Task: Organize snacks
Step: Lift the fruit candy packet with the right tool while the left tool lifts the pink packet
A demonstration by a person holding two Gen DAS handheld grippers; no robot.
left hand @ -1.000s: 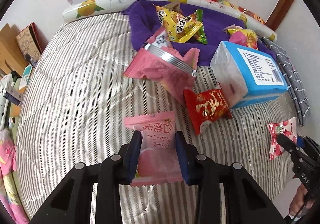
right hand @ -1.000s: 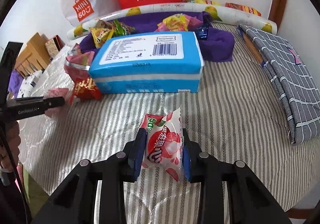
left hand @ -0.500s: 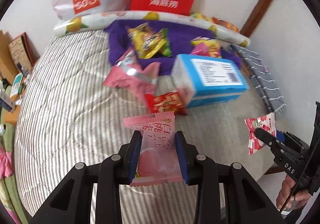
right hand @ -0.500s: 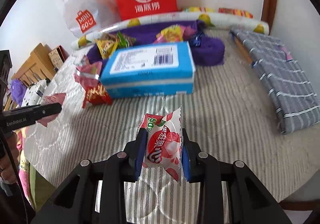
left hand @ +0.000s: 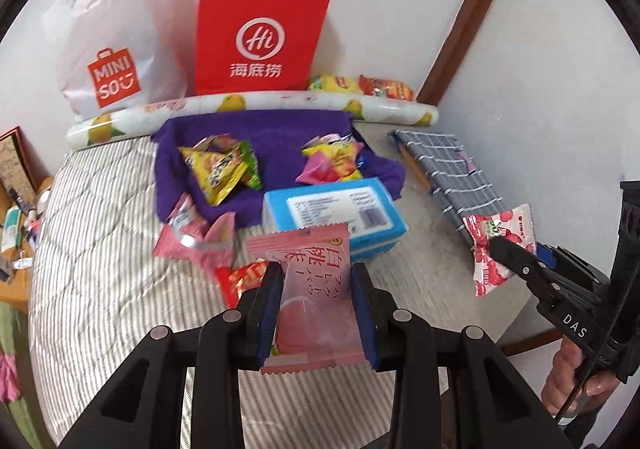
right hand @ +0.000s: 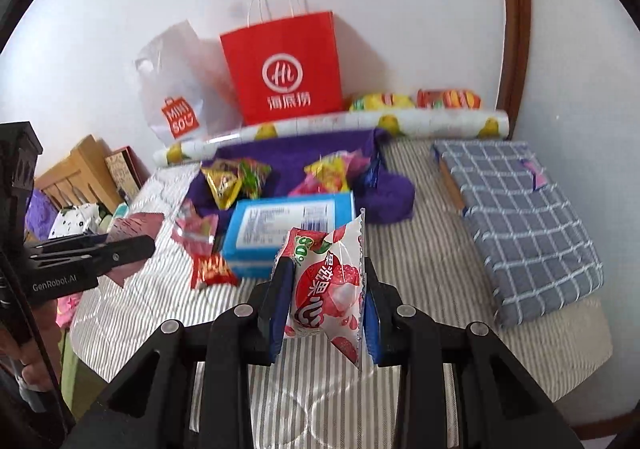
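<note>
My left gripper [left hand: 316,281] is shut on a pink peach snack packet [left hand: 314,297] and holds it high above the striped bed [left hand: 100,289]. My right gripper [right hand: 325,281] is shut on a red-and-white lychee candy packet [right hand: 332,289], also raised; that packet also shows at the right of the left wrist view [left hand: 500,245]. On the bed lie a pink packet [left hand: 196,237], a small red packet [left hand: 244,277], a blue tissue pack [left hand: 332,213], and yellow-green snacks [left hand: 220,169] and pink-yellow snacks [left hand: 332,161] on a purple cloth [left hand: 276,137].
A red paper bag [left hand: 260,41] and a white MINISO bag [left hand: 116,49] stand against the wall behind a fruit-print roll [left hand: 248,105]. A folded grey checked cloth [right hand: 520,217] lies at the right. Wooden furniture [right hand: 80,173] and clutter stand left of the bed.
Both grippers have risen and pulled back from the bed with their packets still held. The bags and wall now fill more of both views.
</note>
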